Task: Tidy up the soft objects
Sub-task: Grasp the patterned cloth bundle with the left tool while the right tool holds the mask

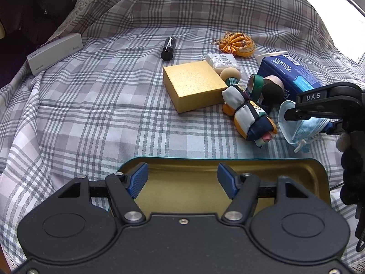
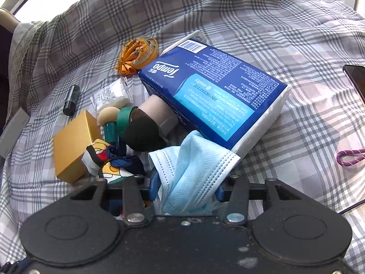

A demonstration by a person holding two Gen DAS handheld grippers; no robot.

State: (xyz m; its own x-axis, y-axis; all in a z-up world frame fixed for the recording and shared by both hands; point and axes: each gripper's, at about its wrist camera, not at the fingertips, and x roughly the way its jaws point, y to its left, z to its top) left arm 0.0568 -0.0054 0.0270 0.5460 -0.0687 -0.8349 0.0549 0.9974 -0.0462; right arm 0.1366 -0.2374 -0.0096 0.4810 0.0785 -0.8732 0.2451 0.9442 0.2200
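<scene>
Right wrist view: our right gripper [image 2: 186,188] pinches the face mask [image 2: 194,171] just beside the tissue pack [image 2: 212,91]; our left gripper [image 1: 182,178], spread, hovers over the tin [image 1: 314,171]. We should lift cleanly.

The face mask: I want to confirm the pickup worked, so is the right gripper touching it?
Touching. The right wrist view shows the blue face mask bunched between the right gripper's jaws, pressed against both.

Grey plaid bedsheet [image 1: 91,114], pale blue face mask [image 2: 194,171], gold box [image 1: 194,84]
</scene>
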